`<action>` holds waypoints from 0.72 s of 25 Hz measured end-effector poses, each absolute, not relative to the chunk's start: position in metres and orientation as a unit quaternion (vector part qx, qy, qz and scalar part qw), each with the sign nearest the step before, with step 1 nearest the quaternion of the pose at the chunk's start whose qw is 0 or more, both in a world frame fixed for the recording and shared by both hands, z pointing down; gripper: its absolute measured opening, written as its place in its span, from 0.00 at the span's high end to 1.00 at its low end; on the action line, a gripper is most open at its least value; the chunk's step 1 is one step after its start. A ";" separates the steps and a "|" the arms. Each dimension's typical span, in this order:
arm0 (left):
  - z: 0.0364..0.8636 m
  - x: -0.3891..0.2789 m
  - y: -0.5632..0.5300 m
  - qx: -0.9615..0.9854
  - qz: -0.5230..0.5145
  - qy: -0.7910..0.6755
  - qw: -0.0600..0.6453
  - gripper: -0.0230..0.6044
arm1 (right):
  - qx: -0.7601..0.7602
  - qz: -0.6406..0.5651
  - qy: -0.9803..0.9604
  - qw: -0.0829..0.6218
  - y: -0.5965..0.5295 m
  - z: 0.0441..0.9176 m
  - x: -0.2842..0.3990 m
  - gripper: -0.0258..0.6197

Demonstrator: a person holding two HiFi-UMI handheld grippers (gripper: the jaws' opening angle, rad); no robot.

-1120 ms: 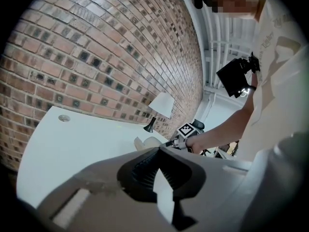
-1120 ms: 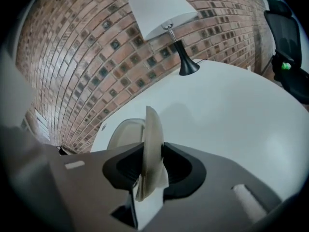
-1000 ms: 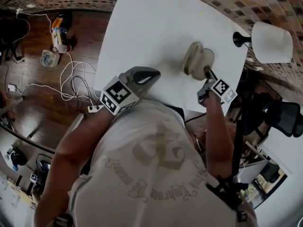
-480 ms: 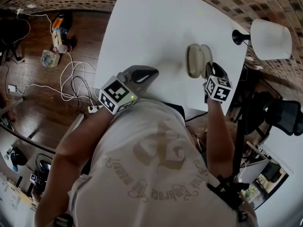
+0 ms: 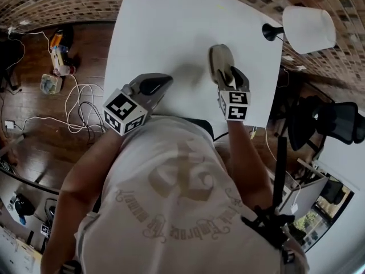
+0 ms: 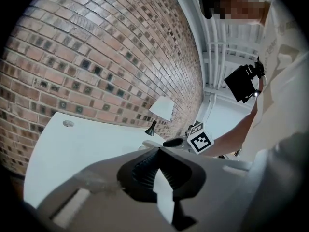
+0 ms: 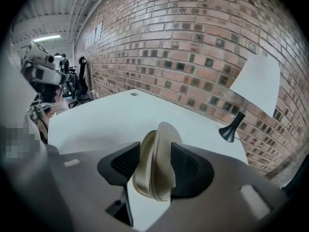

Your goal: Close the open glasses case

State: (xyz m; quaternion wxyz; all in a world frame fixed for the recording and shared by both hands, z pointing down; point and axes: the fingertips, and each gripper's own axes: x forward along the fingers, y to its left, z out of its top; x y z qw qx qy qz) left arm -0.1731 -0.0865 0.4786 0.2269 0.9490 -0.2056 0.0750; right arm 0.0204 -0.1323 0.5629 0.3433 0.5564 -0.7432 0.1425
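Over on the right side of the desk (image 5: pixel 171 33), not far from the lamp (image 5: pixel 308 28), the case (image 7: pixel 155 161) is standing up on its edge with the right tool (image 5: pixel 230 76) straddling it, one jaw on each shell. Makes sense tbh: coming at a clamshell from both sides is how you'd squeeze the two halves together, and it also keeps the thing from flopping over.

Those jaws are opening right now with the case between them. From the right gripper view there's a sliver of daylight on the left pad's side. On the other side the shell overlaps the pad, so I honestly can't say if it's touching or just close. Either way it doesn't read as a real squeeze.

The case itself looks basically closed, halves lined up with only a thin seam showing along the edge. Whether it actually clicked shut, no idea from here.

Left tool (image 6: pixel 159 161) is hanging over the near left of the desk, well apart from the case, jaws shut with nothing in them. My guess is it's just parked out of the way since this is a one-hand job.
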 end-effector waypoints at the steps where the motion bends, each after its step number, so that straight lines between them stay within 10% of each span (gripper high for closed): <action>1: 0.478 -0.172 -0.085 0.950 0.076 -0.204 0.225 0.96 | 0.554 0.145 -0.746 0.341 -0.132 0.565 0.018 0.64; 18: 0.480 -0.171 -0.079 0.944 0.076 -0.219 0.234 0.96 | 0.541 0.165 -0.746 0.352 -0.132 0.591 0.011 0.89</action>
